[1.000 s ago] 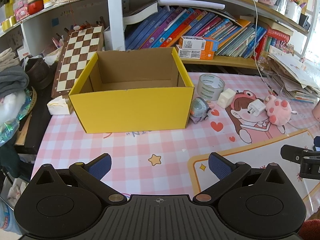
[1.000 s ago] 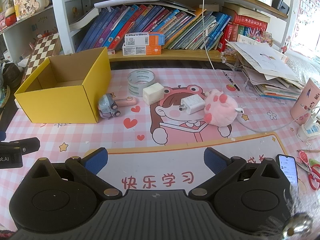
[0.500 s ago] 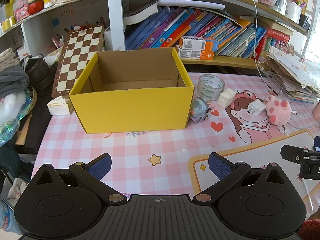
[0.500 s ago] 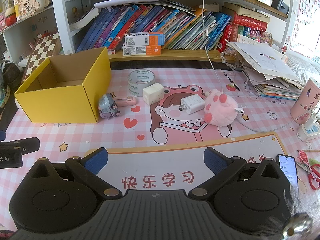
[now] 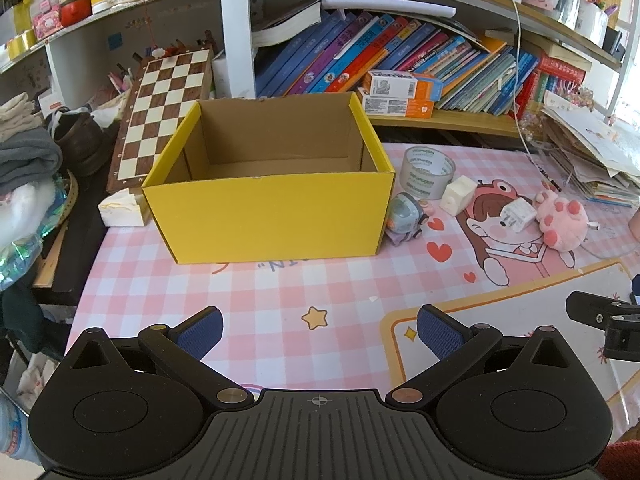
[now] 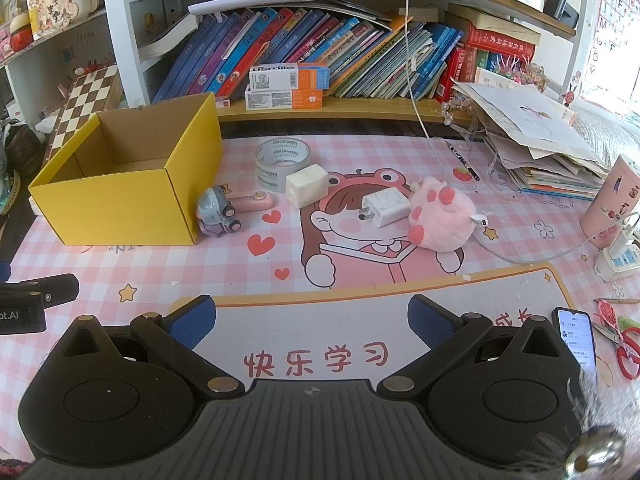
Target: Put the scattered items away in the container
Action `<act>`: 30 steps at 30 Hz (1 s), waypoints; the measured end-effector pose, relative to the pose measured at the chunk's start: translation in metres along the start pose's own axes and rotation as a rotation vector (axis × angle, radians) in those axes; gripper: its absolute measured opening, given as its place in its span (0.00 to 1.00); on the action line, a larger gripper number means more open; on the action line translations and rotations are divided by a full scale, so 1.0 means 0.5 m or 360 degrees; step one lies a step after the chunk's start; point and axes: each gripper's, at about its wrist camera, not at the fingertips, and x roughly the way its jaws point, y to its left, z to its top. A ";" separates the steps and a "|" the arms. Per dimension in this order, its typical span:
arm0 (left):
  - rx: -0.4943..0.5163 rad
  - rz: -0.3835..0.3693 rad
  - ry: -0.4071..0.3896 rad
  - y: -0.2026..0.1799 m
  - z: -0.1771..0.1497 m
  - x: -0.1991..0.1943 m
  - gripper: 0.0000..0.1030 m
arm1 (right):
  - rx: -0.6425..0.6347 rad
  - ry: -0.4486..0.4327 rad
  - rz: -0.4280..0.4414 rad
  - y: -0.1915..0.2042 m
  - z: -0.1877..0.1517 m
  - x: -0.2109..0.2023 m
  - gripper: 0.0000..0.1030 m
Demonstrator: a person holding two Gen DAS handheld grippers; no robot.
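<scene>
An empty yellow cardboard box [image 5: 264,216] [image 6: 120,212] stands open on the pink checked mat. To its right lie a small grey toy car [image 6: 216,216] [image 5: 406,218], a pink utility knife [image 6: 256,202], a tape roll [image 6: 282,162] [image 5: 428,172], a white block [image 6: 307,185] [image 5: 458,195], a white charger plug [image 6: 384,207] [image 5: 518,214] and a pink plush paw [image 6: 442,218] [image 5: 560,224]. My left gripper [image 5: 319,330] is open, low over the mat in front of the box. My right gripper [image 6: 311,318] is open too, short of the charger and plush.
Bookshelves with books and toothpaste boxes [image 6: 288,86] line the back. A paper stack [image 6: 536,148] sits at the right, with a pink cup [image 6: 612,204], power strip [image 6: 618,258], phone [image 6: 576,338] and scissors [image 6: 626,344]. A chessboard [image 5: 164,114] leans left of the box.
</scene>
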 end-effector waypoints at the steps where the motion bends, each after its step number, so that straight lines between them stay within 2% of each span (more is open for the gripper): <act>1: -0.0001 0.0001 0.0000 0.000 0.000 0.000 1.00 | 0.0000 0.0000 0.0000 0.000 0.000 0.000 1.00; 30: 0.0008 -0.0040 -0.0003 -0.006 0.001 -0.002 1.00 | -0.0016 0.0022 0.0025 0.002 0.003 0.011 1.00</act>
